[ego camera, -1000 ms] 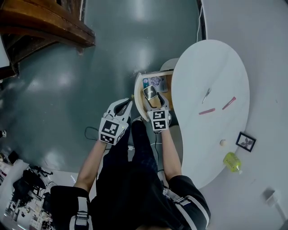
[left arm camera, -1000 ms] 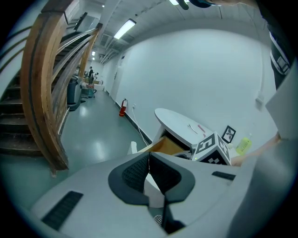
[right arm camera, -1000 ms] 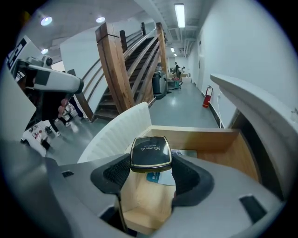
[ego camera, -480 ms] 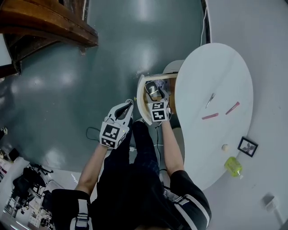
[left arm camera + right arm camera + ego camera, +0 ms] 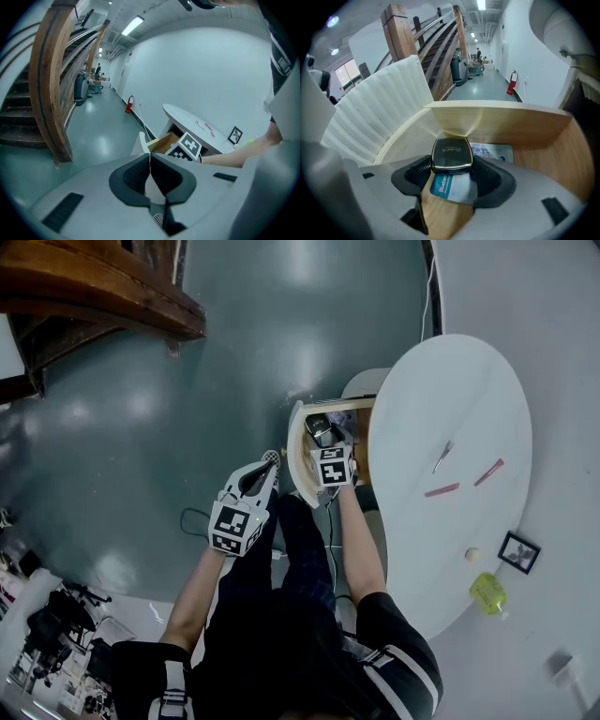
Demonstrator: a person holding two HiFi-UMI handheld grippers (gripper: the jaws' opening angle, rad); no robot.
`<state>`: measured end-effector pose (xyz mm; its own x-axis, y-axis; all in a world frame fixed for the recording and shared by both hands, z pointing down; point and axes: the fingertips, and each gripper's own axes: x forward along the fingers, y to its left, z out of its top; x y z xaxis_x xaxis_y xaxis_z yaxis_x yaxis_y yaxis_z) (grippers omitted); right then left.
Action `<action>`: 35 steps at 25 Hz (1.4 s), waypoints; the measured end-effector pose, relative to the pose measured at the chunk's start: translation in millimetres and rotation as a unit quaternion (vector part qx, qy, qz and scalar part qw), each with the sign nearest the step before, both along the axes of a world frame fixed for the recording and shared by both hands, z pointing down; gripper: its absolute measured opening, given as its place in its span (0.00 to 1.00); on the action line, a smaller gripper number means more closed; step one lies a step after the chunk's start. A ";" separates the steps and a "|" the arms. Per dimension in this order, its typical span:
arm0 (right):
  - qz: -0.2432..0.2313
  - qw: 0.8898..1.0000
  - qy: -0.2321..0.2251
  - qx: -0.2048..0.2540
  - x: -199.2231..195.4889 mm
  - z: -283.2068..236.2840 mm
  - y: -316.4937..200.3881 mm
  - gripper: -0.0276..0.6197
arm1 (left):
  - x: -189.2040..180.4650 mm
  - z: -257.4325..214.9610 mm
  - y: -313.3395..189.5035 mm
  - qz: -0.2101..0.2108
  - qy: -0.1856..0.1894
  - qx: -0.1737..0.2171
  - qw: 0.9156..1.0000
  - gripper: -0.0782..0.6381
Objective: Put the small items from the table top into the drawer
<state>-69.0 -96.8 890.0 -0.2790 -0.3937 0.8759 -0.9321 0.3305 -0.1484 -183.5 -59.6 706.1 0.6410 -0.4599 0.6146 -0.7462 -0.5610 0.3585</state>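
My right gripper reaches into the open drawer at the white table's left edge. It is shut on a small black compact case with a gold rim, held just above the drawer's wooden floor. Under the case lies a blue-and-white packet, and another printed packet lies further in. My left gripper hangs over the floor to the left of the drawer, with its jaws closed together and nothing between them.
On the table top lie two pink sticks, a small metal piece, a pale ball, a framed picture and a yellow-green bottle. The drawer's ribbed white front stands to the left. A wooden staircase is far left.
My right gripper has carried the black case from the drawer's front edge deeper into the drawer. The left gripper has stayed shut and drifted slightly.
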 end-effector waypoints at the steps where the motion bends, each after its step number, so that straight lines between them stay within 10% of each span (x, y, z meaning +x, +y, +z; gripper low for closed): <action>1: 0.001 1.000 0.000 -0.002 0.5 2.3 -1.0 0.48 | -0.4 0.6 -0.2 -0.001 0.000 0.000 1.000 0.14; 25: 0.016 1.000 -0.011 0.015 3.1 -36.9 12.2 0.48 | 0.1 -25.7 9.6 0.002 0.006 0.020 1.000 0.14; 35: 0.031 0.997 -0.007 0.068 -4.3 -108.3 25.0 0.21 | 2.4 -65.0 20.3 0.011 0.013 0.046 0.999 0.14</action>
